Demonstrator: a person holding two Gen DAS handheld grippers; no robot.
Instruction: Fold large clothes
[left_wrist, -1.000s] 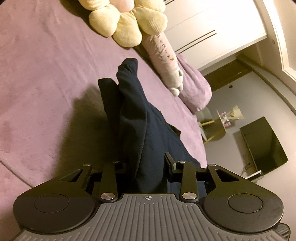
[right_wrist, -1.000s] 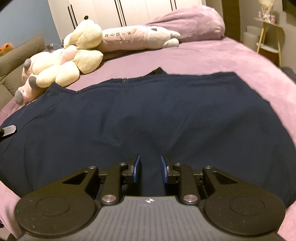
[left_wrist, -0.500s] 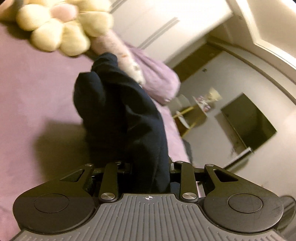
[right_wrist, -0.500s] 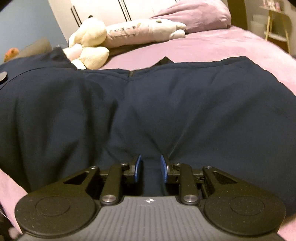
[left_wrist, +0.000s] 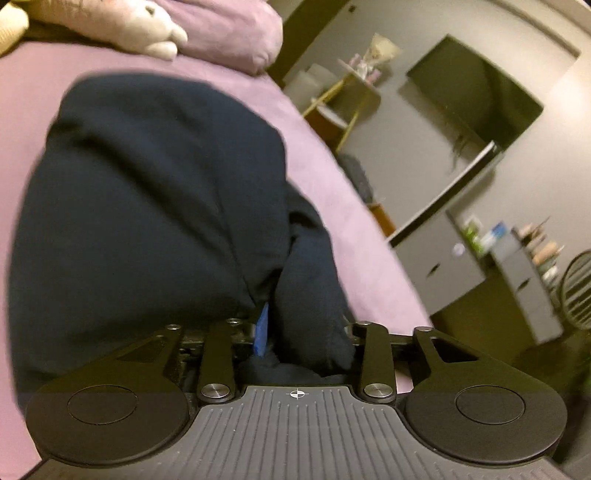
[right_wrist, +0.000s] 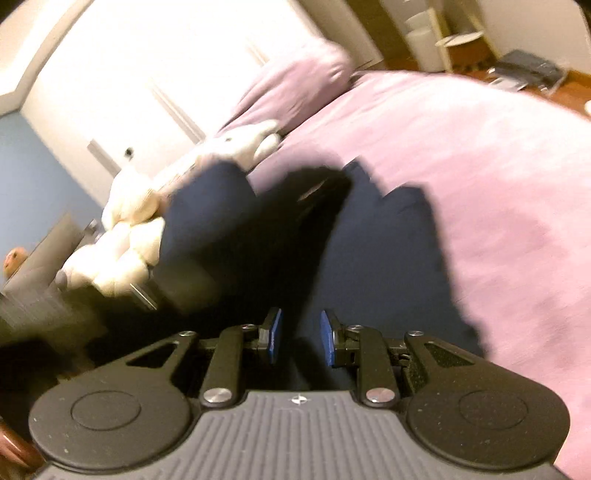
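A large navy garment (left_wrist: 147, 206) lies bunched on the purple bed (left_wrist: 332, 177). My left gripper (left_wrist: 303, 332) is shut on a thick fold of it; the cloth fills the gap between the fingers and hides the right pad. In the right wrist view the garment (right_wrist: 369, 266) hangs in dark folds across the bed (right_wrist: 498, 177). My right gripper (right_wrist: 298, 338) is shut on a fold of the same garment, which passes between its blue pads (right_wrist: 275, 336). This view is motion-blurred.
Plush toys (right_wrist: 125, 236) and a purple pillow (left_wrist: 229, 33) lie at the head of the bed. White wardrobes (right_wrist: 129, 74) stand behind. A side table (left_wrist: 347, 99), a dark TV (left_wrist: 476, 99) and grey drawers (left_wrist: 509, 266) stand beyond the bed's right edge.
Both grippers have swung with the garment held. The left has turned right toward the room. The right has lifted and tilted, and the flat cloth has bunched into folds.
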